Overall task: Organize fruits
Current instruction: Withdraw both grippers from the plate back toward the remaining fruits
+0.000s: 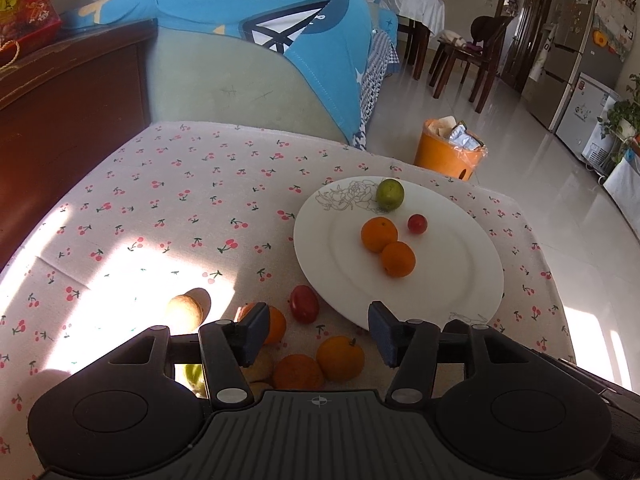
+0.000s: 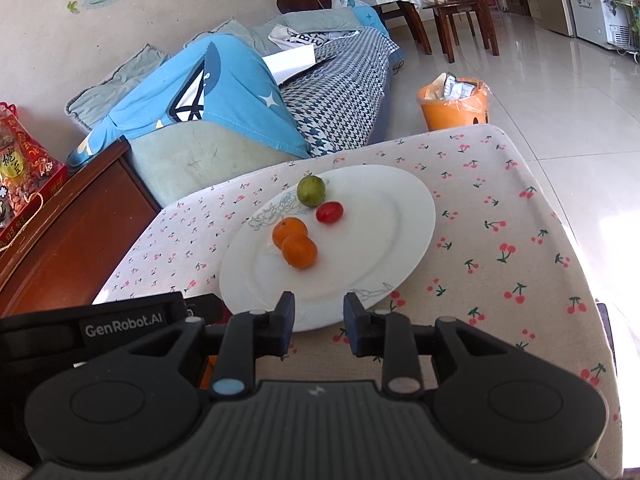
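A white plate on the cherry-print cloth holds a green fruit, a small red tomato and two oranges. Loose on the cloth near me lie a red tomato, several oranges, a brown fruit and a green one, partly hidden. My left gripper is open and empty above these loose fruits. My right gripper is open and empty over the plate's near rim. The plate's fruits, with the green fruit, also show there.
A sofa with a blue cover stands behind the table. A dark wooden cabinet is on the left. An orange bin stands on the tiled floor beyond the table's far edge. The left gripper's body shows beside my right one.
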Available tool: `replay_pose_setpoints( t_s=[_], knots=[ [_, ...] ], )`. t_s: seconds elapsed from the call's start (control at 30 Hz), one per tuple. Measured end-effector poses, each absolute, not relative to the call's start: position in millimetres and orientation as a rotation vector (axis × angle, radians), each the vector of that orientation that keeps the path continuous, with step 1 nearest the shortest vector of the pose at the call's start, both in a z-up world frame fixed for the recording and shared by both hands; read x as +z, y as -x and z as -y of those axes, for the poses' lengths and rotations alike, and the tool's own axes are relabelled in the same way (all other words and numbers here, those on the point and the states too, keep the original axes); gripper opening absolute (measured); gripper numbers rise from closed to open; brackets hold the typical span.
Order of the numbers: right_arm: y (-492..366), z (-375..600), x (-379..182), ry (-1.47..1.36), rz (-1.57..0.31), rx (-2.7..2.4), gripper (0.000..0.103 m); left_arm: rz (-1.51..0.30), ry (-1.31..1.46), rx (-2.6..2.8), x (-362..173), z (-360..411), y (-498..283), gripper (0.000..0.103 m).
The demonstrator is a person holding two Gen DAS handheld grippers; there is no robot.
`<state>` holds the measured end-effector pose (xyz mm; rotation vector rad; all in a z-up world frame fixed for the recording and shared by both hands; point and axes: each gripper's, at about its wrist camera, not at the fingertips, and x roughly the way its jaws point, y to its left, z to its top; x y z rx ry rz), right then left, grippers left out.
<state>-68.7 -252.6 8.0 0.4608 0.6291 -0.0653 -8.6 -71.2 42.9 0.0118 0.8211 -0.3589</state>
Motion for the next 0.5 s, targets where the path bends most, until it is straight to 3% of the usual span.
replay_pose_setpoints(
  t_s=[0.5],
  knots=[
    [90.6,231.3,9.3,-0.379,-0.68,-0.004,0.034,-0.837,-0.043,-0.266,45.3,43.1,28.9,0.055]
  ],
)
